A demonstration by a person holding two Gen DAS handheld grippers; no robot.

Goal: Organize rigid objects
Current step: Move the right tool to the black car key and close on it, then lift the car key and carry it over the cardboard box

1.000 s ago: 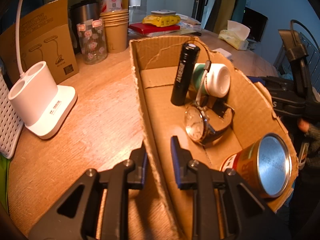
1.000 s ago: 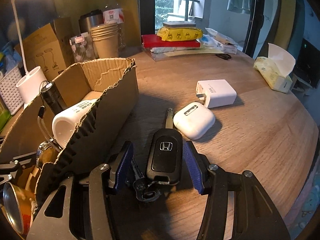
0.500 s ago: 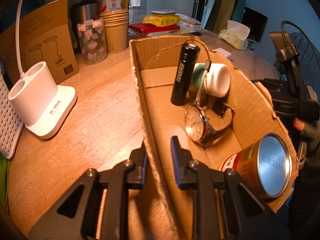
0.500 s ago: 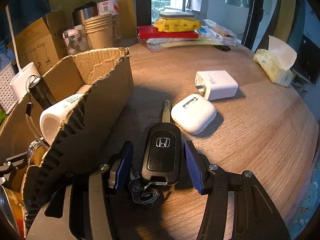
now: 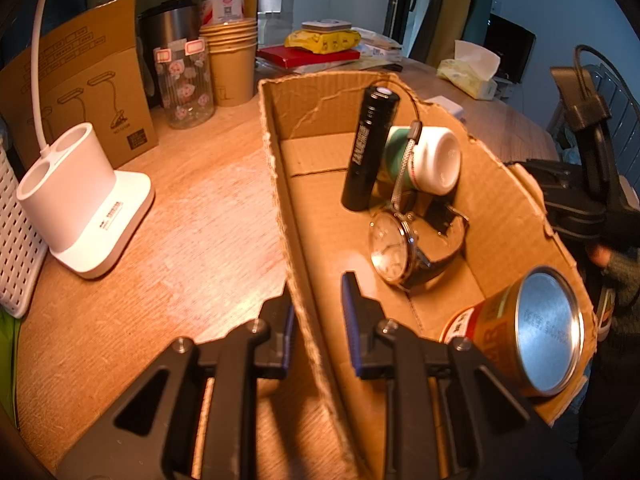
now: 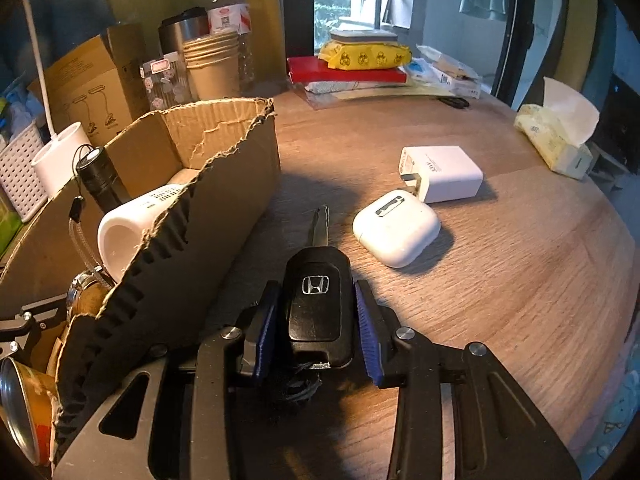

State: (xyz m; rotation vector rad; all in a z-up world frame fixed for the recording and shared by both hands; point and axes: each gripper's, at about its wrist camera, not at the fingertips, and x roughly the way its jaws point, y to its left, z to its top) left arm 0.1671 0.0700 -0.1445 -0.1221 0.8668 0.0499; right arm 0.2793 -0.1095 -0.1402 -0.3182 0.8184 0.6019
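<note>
Both tongs grip: my left tongs (image 5: 316, 322) pinch the cardboard box (image 5: 280, 184) wall; my right tongs (image 6: 316, 334) have just closed onto the car key (image 6: 318, 306) on the bench (image 6: 500, 280).

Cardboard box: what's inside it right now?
In the cardboard box: a black flashlight leaning on a white bottle, a wristwatch and a tin can. The floor beneath them is hidden.
</note>
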